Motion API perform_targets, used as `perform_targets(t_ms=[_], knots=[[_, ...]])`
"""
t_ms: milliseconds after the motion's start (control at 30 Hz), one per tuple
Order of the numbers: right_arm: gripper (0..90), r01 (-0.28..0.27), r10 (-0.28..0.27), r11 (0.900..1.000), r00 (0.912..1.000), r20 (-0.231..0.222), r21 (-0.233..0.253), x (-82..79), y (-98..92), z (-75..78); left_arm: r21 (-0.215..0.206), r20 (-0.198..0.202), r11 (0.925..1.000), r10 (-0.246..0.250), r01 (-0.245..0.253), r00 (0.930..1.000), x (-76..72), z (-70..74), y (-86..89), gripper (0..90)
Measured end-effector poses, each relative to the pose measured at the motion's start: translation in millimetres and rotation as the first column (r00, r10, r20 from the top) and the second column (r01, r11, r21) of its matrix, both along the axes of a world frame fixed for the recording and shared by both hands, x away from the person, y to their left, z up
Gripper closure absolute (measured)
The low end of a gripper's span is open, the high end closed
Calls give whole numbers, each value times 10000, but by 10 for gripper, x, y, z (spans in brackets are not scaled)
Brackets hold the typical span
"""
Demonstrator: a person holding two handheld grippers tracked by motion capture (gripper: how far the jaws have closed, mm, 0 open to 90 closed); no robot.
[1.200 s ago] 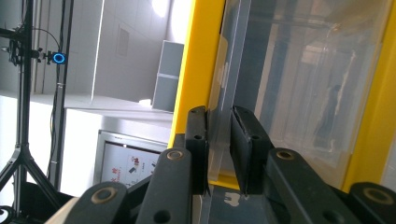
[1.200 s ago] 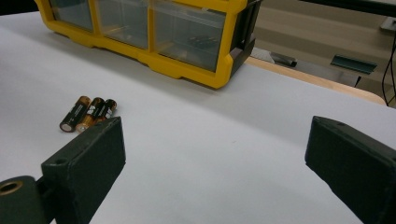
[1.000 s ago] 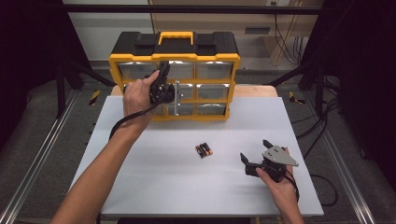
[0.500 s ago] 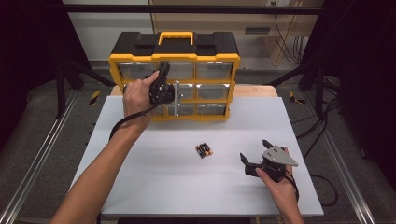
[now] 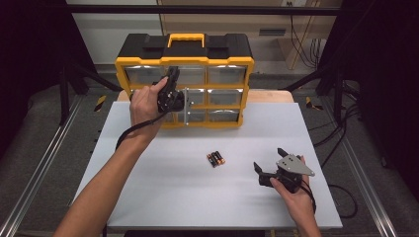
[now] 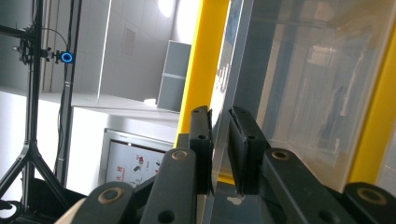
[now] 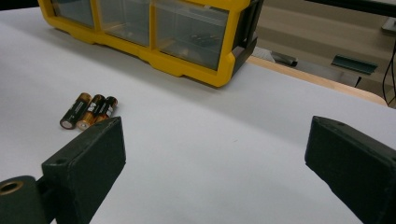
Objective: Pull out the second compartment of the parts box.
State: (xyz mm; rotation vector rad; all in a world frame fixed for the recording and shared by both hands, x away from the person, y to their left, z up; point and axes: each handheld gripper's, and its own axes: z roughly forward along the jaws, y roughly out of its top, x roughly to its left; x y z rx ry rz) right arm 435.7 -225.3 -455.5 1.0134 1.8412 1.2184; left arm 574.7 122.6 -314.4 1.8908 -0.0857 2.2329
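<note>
At the far side of the table, the left gripper (image 5: 179, 98) pinches the clear front of a drawer (image 6: 299, 84) in the yellow organizer (image 5: 185, 79). The right gripper (image 5: 269, 163) rests wide open, empty, near right of three batteries (image 5: 215, 158).

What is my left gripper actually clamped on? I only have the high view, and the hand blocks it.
Observer: In the left gripper view, the left gripper has its jaws closed on the thin clear front panel of a drawer in the yellow organizer.
Operator: And the right gripper, open or shut?
Observer: The right gripper is wide open, with bare white table between its jaws.
Operator: How many batteries are there? They look like a blob to me.
Observer: The right gripper view shows three batteries lying side by side, touching, with gold ends toward the camera.
Operator: Is anything in the bottom right drawer?
Observer: Yes, a few small dark items show through the bottom right drawer; I cannot tell what they are.
</note>
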Motion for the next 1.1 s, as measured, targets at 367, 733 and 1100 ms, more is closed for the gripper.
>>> perform_targets(t_ms=[367,733,1100], knots=[[54,-27,28,10000,10000,51,-4,-2,4,7,-8,44,10000,-25,25,10000,-123,-11,10,796],[54,-63,62,10000,10000,26,42,-9,15,13,189,157,9998,-17,14,9999,-293,-14,11,799],[54,-126,126,9999,9999,81,23,-8,18,16,223,113,9997,19,-22,9999,-440,-33,12,801]])
